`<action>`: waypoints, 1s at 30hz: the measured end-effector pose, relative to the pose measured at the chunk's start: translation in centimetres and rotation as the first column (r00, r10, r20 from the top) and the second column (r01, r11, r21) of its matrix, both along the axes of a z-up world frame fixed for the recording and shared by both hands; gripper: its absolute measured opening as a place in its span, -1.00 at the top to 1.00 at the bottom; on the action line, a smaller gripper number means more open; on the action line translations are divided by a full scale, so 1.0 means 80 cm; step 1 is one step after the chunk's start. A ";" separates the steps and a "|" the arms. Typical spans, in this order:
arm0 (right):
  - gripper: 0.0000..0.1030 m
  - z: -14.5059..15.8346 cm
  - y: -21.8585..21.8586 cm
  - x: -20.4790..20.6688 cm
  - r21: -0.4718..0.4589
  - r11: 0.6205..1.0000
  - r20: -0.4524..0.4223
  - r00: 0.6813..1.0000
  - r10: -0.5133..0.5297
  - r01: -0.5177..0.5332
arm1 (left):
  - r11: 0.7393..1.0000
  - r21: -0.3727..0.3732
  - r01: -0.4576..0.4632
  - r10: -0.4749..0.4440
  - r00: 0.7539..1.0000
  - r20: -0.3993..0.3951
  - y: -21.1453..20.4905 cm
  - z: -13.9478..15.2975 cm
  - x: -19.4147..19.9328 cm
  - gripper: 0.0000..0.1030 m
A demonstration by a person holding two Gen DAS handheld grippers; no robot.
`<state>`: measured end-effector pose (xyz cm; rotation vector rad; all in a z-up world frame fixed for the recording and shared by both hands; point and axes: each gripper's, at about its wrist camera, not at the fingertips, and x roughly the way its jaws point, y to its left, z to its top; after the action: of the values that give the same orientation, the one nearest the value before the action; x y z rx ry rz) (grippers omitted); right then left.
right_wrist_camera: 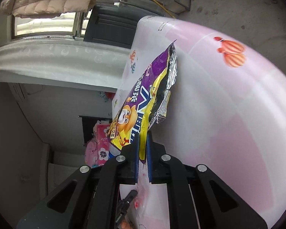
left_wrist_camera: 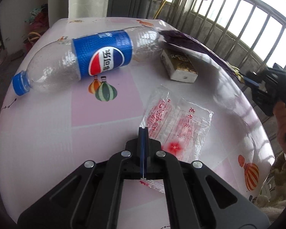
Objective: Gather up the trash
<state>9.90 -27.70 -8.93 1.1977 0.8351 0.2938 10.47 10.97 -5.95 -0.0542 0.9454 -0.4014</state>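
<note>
Left gripper (left_wrist_camera: 143,131) pinches the clear wrapper (left_wrist_camera: 178,126) beside the bottle (left_wrist_camera: 82,57).

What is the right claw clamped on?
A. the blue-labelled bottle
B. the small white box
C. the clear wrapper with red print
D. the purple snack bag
D: the right claw has its pads pressed on the lower edge of the purple snack bag, which sticks up from it.

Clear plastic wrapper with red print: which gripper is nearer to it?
Left. The left gripper is shut on the clear plastic wrapper's edge; the right gripper is off beyond it, clamping the purple snack bag.
</note>
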 end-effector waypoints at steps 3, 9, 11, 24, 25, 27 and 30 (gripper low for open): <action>0.86 0.009 -0.004 -0.052 -0.069 0.998 -0.021 1.000 0.004 -0.005 | 0.999 -0.016 -0.031 0.030 0.999 -0.028 -0.002 -0.003 -0.002 1.00; 0.66 -0.005 0.056 -0.120 -0.201 0.954 -0.203 0.962 0.183 -0.224 | 0.999 -0.044 0.000 -0.003 0.998 -0.058 -0.018 -0.002 -0.026 0.83; 0.56 -0.003 0.080 -0.132 -0.276 0.906 -0.261 0.932 0.252 -0.322 | 0.999 -0.047 0.003 -0.005 0.999 -0.041 -0.016 0.004 -0.035 0.67; -0.06 0.089 0.047 -0.088 -0.572 0.790 -0.102 0.975 0.198 -0.221 | 0.969 -0.132 0.209 -0.201 0.977 0.070 -0.063 0.053 -0.051 0.52; -0.06 0.084 0.038 -0.073 -0.554 0.807 -0.093 0.978 0.184 -0.205 | 0.961 -0.127 0.243 -0.238 0.970 0.058 -0.077 0.050 -0.050 0.52; -0.06 0.070 0.027 -0.049 -0.518 0.836 -0.082 0.983 0.164 -0.182 | 0.952 -0.097 0.290 -0.289 0.957 0.030 -0.100 0.039 -0.049 0.52; -0.06 0.039 0.026 -0.010 -0.492 0.843 -0.133 0.976 0.172 -0.215 | 0.953 -0.045 0.300 -0.302 0.952 -0.046 -0.121 0.015 -0.039 0.52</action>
<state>9.07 -25.59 -5.77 0.6350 1.0333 0.1715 7.33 1.30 -4.76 0.0468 1.0004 -0.7027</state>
